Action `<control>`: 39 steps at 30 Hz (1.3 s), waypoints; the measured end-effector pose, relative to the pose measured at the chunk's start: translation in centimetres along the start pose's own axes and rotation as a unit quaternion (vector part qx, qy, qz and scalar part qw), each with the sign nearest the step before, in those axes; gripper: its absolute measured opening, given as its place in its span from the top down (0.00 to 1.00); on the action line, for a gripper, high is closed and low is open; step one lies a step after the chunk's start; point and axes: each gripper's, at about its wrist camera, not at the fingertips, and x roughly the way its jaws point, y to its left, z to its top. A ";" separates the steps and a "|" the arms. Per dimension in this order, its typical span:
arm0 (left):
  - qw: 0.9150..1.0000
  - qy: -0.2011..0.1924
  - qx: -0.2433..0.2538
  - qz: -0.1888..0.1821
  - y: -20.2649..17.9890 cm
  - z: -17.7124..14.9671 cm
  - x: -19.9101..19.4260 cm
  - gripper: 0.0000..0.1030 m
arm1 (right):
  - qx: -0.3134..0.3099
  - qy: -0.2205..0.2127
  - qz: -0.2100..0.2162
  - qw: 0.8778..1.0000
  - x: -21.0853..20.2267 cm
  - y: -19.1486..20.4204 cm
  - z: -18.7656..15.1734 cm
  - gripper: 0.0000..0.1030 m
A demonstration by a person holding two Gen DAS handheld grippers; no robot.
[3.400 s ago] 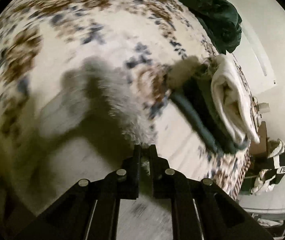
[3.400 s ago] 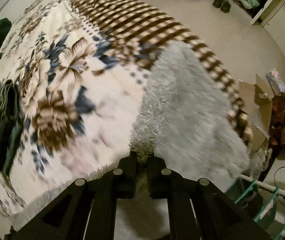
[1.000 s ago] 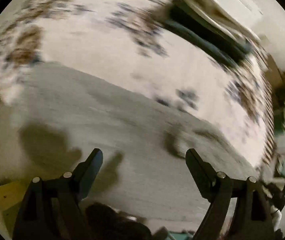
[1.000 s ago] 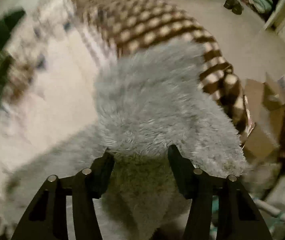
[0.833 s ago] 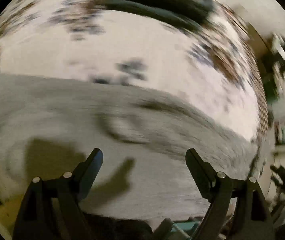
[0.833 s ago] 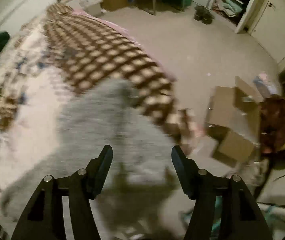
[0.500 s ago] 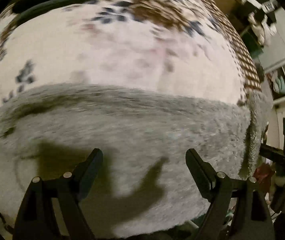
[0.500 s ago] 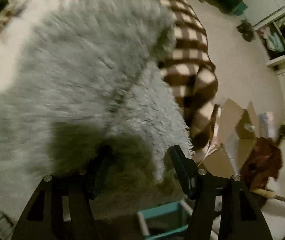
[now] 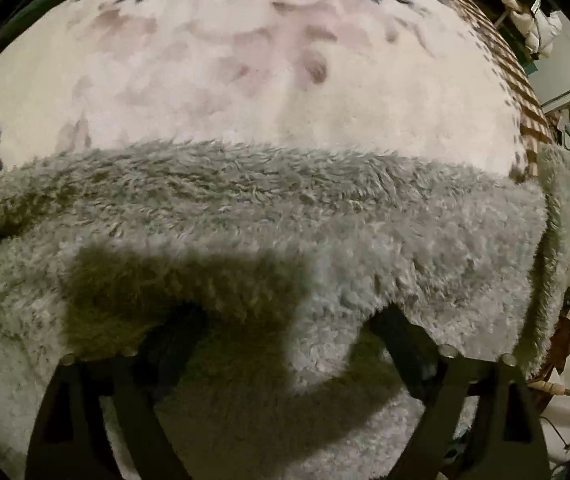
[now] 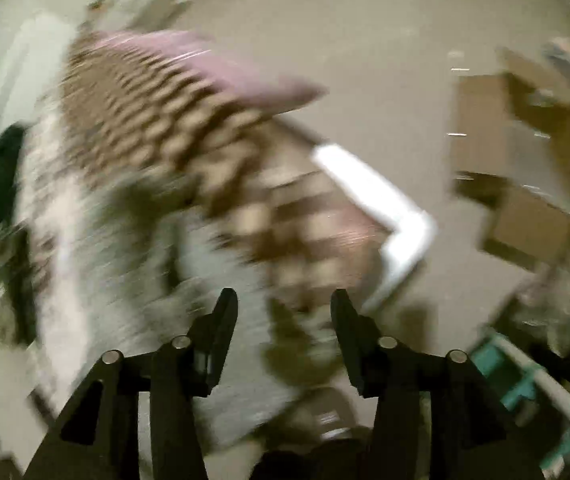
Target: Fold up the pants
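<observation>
- Bed with floral blanket [image 9: 285, 80] under everything, checkered brown border at its edge, cluttered floor with cardboard boxes [image 10: 525, 200] beyond
- Grey fluffy pants [image 9: 285, 208] lie across the near side of the bed in a wide band, one end draping over the bed's edge on the right of the left wrist view
- Change: a few seconds back both tongs were clamped on the fleece; now both have let go and the cloth lies laid down, so I judge one fold has just been placed
- Left tongs [image 9: 285, 328] pointing steeply down right over the pants, jaws opening wide, fingertips sunk in the pile on either side, nothing pinched
- Right tongs [image 10: 283, 308] about half apart, jaws holding roughly that gap, nothing between them, view badly blurred as it swings off toward the bed corner and floor
- Next I'd guess a fresh grab at an end of the band for the next fold
</observation>
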 end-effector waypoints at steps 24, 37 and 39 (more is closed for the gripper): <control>1.000 0.009 0.026 -0.001 -2.2 -0.4 0.9 0.00 | 0.029 -0.084 -0.088 0.992 4.9 9.3 -6.0 0.89; 0.999 0.006 -0.021 -0.038 1.7 -2.1 -2.8 0.00 | 0.093 -0.080 0.192 0.974 1.3 12.3 -8.5 0.89; 0.999 0.002 -0.028 -0.035 2.6 -2.2 -3.7 0.00 | 0.046 -0.102 0.242 0.964 -0.8 16.6 -8.2 0.89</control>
